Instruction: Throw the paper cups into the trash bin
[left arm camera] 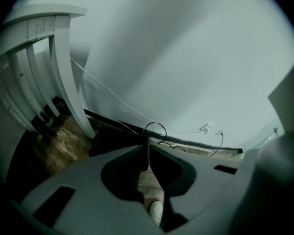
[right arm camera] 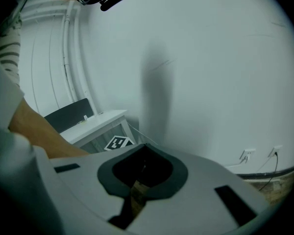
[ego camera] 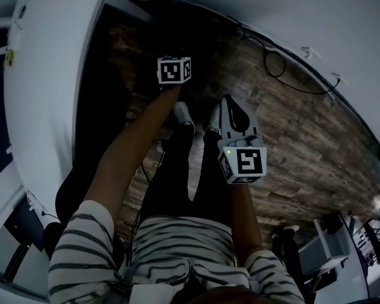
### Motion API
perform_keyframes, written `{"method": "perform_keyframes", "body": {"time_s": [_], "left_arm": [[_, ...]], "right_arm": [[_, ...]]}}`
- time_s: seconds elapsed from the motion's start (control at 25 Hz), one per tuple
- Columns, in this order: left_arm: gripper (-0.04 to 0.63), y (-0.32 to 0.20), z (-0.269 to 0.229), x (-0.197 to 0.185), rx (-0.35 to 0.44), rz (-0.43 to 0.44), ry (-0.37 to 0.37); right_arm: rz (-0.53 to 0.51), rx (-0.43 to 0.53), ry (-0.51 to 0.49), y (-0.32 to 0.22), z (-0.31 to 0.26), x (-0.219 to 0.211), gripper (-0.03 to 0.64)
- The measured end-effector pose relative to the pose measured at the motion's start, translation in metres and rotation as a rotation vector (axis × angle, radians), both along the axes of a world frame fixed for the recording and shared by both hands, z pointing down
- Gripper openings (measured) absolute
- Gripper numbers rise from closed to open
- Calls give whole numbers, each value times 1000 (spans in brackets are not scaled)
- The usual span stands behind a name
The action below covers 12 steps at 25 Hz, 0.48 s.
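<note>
Over the wood floor, both grippers closed on nothing

Beside a white table (ego camera: 50, 75), a person in a striped shirt (ego camera: 177, 246) stands on the wood floor (ego camera: 291, 125) with both arms held out and downward. The left gripper (left arm camera: 147, 148) has its jaws pressed together, tips meeting, with nothing caught between them. Through the hollow behind the tips I see floorboards and the toe of a pale shoe (left arm camera: 157, 210). It faces a bare white wall (left arm camera: 186, 58), where a dark cable (left arm camera: 154, 129) loops along the skirting near two wall sockets (left arm camera: 206, 128). White curved legs (left arm camera: 63, 72) stand off to its left.

The right gripper (right arm camera: 143, 148) is also pinched closed, tip against tip, and holds nothing. Past it are a white desk (right arm camera: 100, 124), a dark chair back (right arm camera: 68, 115) and the person's bare forearm (right arm camera: 39, 131). From above, the left gripper reaches further forward than the right, the two well apart.

Where the paper cups and the trash bin are, I cannot tell; no view shows them.
</note>
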<state>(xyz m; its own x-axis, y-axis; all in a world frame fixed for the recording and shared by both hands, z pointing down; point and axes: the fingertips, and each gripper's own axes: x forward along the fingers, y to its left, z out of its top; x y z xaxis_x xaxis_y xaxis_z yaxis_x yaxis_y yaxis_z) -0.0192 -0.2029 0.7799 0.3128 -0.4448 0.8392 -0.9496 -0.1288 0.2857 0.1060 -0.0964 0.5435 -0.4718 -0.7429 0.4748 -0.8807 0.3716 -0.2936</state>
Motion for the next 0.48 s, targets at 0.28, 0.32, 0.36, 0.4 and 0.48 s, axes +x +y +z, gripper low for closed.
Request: {"method": "perform_keyframes", "body": {"time_s": [0.28, 0.32, 0.36, 0.4, 0.48], "left_arm": [[25, -2, -58, 3, 76, 11, 12], [24, -2, -66, 4, 84, 11, 17], [23, -2, -74, 4, 89, 9, 23], [23, 0, -82, 6, 91, 8, 31], [23, 4, -99, 12, 99, 15, 47]], "right_arm": [[-26, 33, 8, 5, -30, -3, 9], [-32, 37, 8, 6, -34, -4, 9], [-38, 40, 8, 6, -38, -4, 9], [-44, 42, 9, 7, -43, -4, 9], [-51, 46, 16, 10, -52, -2, 9]]}}
